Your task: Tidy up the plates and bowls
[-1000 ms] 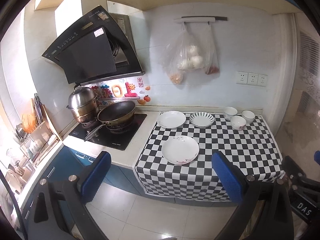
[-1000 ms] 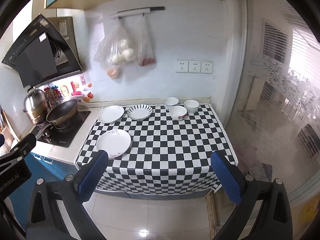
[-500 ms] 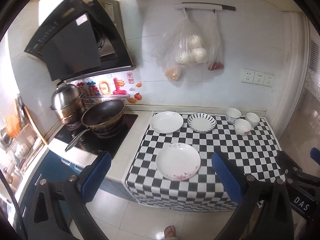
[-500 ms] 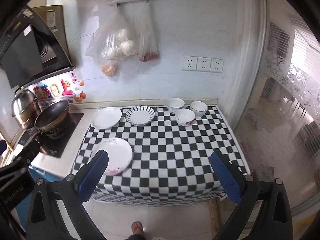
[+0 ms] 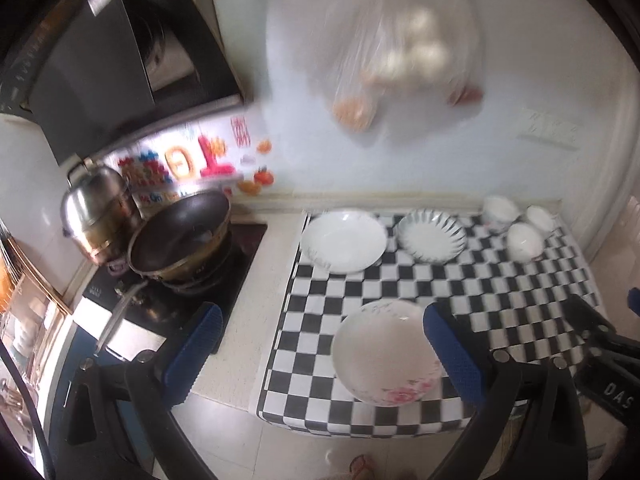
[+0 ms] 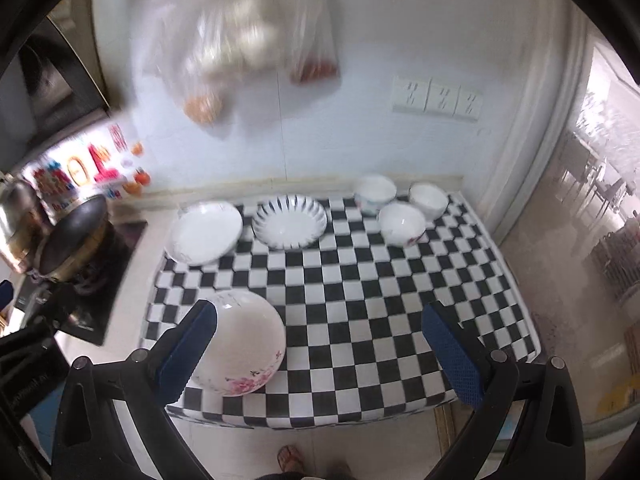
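A white plate with a pink flower [image 5: 383, 360] [image 6: 244, 348] lies near the front left of the checkered cloth. A plain white plate [image 5: 343, 240] [image 6: 206, 232] and a black-striped plate [image 5: 432, 238] [image 6: 290, 226] lie at the back. Three white bowls [image 5: 524, 240] [image 6: 402, 224] stand at the back right. My left gripper [image 5: 324, 352] is open above the counter's front edge, left of the flowered plate. My right gripper [image 6: 320, 352] is open above the cloth's front, with the flowered plate by its left finger.
A dark wok [image 5: 180, 236] and a steel pot [image 5: 96, 212] sit on the stove at the left. Plastic bags of food [image 5: 400, 52] hang on the wall. A range hood [image 5: 100, 52] hangs at the upper left. Wall sockets [image 6: 438, 98] are at the right.
Both grippers have moved forward and down toward the checkered counter. The plates and bowls now look larger and nearer. Nothing on the counter has moved.
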The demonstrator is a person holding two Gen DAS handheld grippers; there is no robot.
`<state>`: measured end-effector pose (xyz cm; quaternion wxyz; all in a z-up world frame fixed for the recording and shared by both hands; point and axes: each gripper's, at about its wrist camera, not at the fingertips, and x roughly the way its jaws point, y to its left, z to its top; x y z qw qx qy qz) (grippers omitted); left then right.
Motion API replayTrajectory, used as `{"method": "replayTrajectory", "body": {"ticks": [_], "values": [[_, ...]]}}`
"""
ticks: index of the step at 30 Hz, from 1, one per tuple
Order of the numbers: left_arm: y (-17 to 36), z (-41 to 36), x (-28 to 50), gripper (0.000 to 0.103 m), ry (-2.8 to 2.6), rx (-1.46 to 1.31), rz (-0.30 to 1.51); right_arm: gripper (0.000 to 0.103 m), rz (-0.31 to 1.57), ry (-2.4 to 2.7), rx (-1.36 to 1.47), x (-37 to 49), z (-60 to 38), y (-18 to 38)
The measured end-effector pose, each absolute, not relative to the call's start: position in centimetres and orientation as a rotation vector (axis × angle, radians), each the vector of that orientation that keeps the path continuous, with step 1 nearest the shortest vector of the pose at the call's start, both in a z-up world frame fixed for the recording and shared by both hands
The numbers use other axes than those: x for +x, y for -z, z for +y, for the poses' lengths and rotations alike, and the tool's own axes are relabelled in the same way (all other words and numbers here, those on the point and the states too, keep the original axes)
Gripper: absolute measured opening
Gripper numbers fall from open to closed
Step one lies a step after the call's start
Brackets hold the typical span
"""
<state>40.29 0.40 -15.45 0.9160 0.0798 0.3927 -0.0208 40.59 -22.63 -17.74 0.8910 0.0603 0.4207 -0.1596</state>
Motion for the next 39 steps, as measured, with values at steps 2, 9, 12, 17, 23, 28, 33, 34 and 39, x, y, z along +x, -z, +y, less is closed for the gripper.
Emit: {"method": "replayTrajectory", "body": {"ticks": [2, 9, 12, 17, 23, 28, 33, 34, 39], "values": [[17.7, 0.6, 42.3, 0.103, 0.035, 0.171, 0.863, 0.103, 0.941, 0.334, 0.135, 43.2, -23.2, 20.6], [25.5, 0.4, 48.0, 0.103, 0.005, 0.22, 1.028, 0.103, 1.09, 0.342, 0.124, 48.7, -25.5, 29.1], [28.7, -0.1, 50.1, 0.103, -0.02, 0.236, 1.092, 0.103, 1.155, 0.329, 0.12, 50.9, -26.5, 32.5], [32.7, -0.2, 52.4, 0.103, -0.023, 0.228, 1.191, 0.103, 1.252, 0.286, 0.117, 54.5, -27.3, 38.0], [37.6, -0.6, 54.3, 0.103, 0.002, 0.221, 1.31, 0.103, 1.358, 0.218, 0.125, 57.1, -27.4, 43.1], [40.5, -0.5, 55.7, 0.09, 0.041, 0.173, 1.395, 0.103, 1.424, 0.127, 0.163, 58.5, -26.8, 46.0], [42.4, 0.2, 57.0, 0.077, 0.053, 0.079, 1.463, 0.103, 1.482, 0.019, 0.24, 59.1, -26.2, 48.1], [42.6, 0.3, 57.1, 0.075, 0.058, 0.07, 1.47, 0.102, 1.496, 0.003, 0.258, 59.2, -26.1, 48.5], [44.3, 0.8, 57.5, 0.063, 0.09, -0.007, 1.545, 0.091, 1.565, -0.076, 0.359, 59.5, -25.8, 50.6]]}}
